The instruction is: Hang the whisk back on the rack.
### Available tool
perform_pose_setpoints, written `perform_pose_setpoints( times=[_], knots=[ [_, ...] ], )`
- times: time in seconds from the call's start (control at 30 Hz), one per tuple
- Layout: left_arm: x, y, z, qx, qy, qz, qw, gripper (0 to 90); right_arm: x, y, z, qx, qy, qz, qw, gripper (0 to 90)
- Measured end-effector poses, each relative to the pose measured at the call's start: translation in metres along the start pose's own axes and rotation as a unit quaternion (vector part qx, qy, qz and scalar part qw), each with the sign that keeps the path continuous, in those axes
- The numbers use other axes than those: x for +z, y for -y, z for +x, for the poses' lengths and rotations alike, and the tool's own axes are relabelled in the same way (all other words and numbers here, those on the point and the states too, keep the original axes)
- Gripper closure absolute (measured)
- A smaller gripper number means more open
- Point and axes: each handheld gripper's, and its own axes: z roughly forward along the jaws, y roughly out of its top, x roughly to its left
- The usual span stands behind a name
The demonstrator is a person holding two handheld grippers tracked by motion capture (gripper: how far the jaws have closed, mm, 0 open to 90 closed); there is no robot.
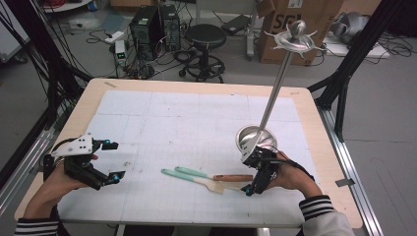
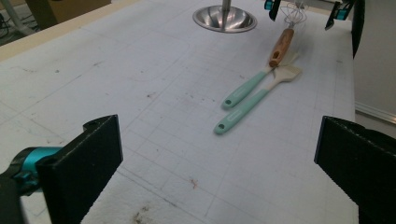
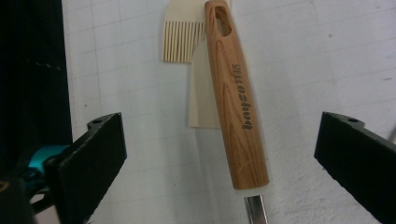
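Right now the right gripper (image 1: 255,178) is hovering at the near right of the table (image 1: 88,101) with its jaws standing wide apart on either side of the whisk (image 3: 236,100), whose wooden handle is lying flat between them, untouched, its end resting over the pale heads of the brush (image 3: 183,35) and the spatula (image 3: 201,91). If the jaws are closing off-centre or too high on that smooth rounded handle, it is likely rolling out sideways, and lifting it may be dragging the two teal-handled tools underneath. Meanwhile the left gripper (image 1: 109,162) is waiting open at the near left, well apart, and the stand (image 1: 254,137) just beyond the whisk is risking a knock.
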Motion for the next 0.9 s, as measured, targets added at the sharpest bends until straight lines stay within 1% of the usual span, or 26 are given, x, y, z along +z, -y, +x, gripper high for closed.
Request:
perform_pose_setpoints(
  times=[0.07, 0.1, 0.13, 0.17, 0.2, 0.33, 0.37, 0.4, 0.43, 0.47, 0.5, 0.53, 0.6, 0.63, 0.67, 0.73, 0.8, 0.83, 0.87, 0.9],
  knots=[
    [0.0, 0.0, 0.0, 0.001, -0.001, -0.002, 1.0, 1.6, 0.003, 0.0, 0.0, 0.003, -0.005, 0.009, 0.9999, 5.0],
    [0.0, 0.0, 0.0, 0.001, 0.0, -0.002, 1.0, 1.6, 0.005, -0.001, -0.001, -0.002, -0.008, 0.013, 0.9999, 5.0],
    [0.0, 0.0, 0.0, -0.001, -0.002, -0.002, 1.0, 1.6, 0.007, -0.001, -0.001, -0.001, -0.008, 0.02, 0.9998, 5.1],
    [0.0, 0.0, 0.0, -0.001, -0.002, -0.001, 1.0, 1.7, 0.009, -0.002, -0.002, -0.008, -0.01, 0.02, 0.9997, 5.3],
    [0.0, 0.0, 0.0, -0.001, -0.002, -0.002, 1.0, 1.6, 0.01, -0.003, -0.001, -0.003, -0.01, 0.024, 0.9997, 6.2],
    [0.0, 0.0, 0.0, 0.001, -0.001, 0.0, 1.0, 1.6, 0.016, -0.005, -0.002, -0.008, -0.022, 0.034, 0.9991, 6.7],
    [0.0, 0.0, 0.0, 0.001, -0.001, 0.0, 1.0, 1.6, 0.018, -0.005, -0.003, -0.015, -0.028, 0.034, 0.9989, 6.9],
    [0.0, 0.0, 0.0, 0.001, -0.002, 0.0, 1.0, 1.6, 0.017, -0.006, -0.001, 0.002, -0.031, 0.047, 0.9984, 9.5],
    [0.0, 0.0, 0.0, 0.0, -0.002, 0.0, 1.0, 1.6, 0.019, -0.006, -0.003, -0.011, -0.029, 0.039, 0.9987, 15.7],
    [0.0, 0.0, 0.0, 0.0, -0.003, 0.0, 1.0, 1.7, 0.019, -0.006, -0.003, -0.008, -0.031, 0.039, 0.9987, 16.9],
    [0.0, 0.0, 0.0, 0.0, -0.003, 0.0, 1.0, 1.6, 0.02, -0.006, -0.003, -0.006, -0.037, 0.043, 0.9984, 16.8],
    [0.0, 0.0, 0.0, -0.001, -0.003, 0.0, 1.0, 1.7, 0.02, -0.005, -0.004, -0.01, -0.042, 0.044, 0.9981, 16.9],
    [0.0, 0.0, 0.0, -0.001, -0.003, 0.0, 1.0, 1.7, 0.02, -0.006, -0.003, -0.013, -0.044, 0.044, 0.998, 18.0],
    [0.0, 0.0, 0.0, -0.001, -0.003, 0.0, 1.0, 1.6, 0.02, -0.006, -0.002, -0.006, -0.043, 0.049, 0.9978, 18.3],
    [0.0, 0.0, 0.0, -0.001, -0.002, 0.0, 1.0, 1.6, 0.02, -0.006, -0.002, -0.011, -0.043, 0.047, 0.9979, 18.3],
    [0.0, 0.0, 0.0, 0.001, 0.0, -0.001, 1.0, 1.6, 0.02, -0.005, -0.001, -0.007, -0.043, 0.051, 0.9978, 18.4],
    [0.0, 0.0, 0.0, -0.001, -0.002, -0.001, 1.0, 1.7, 0.019, -0.005, -0.001, -0.01, -0.046, 0.05, 0.9976, 20.7],
    [0.0, 0.0, 0.0, -0.001, -0.002, 0.0, 1.0, 1.6, 0.019, -0.005, 0.0, -0.008, -0.043, 0.05, 0.9978, 21.9],
    [0.0, 0.0, 0.0, 0.0, -0.002, 0.0, 1.0, 1.6, 0.019, -0.005, -0.001, -0.013, -0.043, 0.05, 0.9977, 22.6],
    [0.0, 0.0, 0.0, -0.001, -0.002, 0.0, 1.0, 1.6, 0.019, -0.005, 0.0, -0.012, -0.042, 0.054, 0.9976, 23.5]
  ],
)
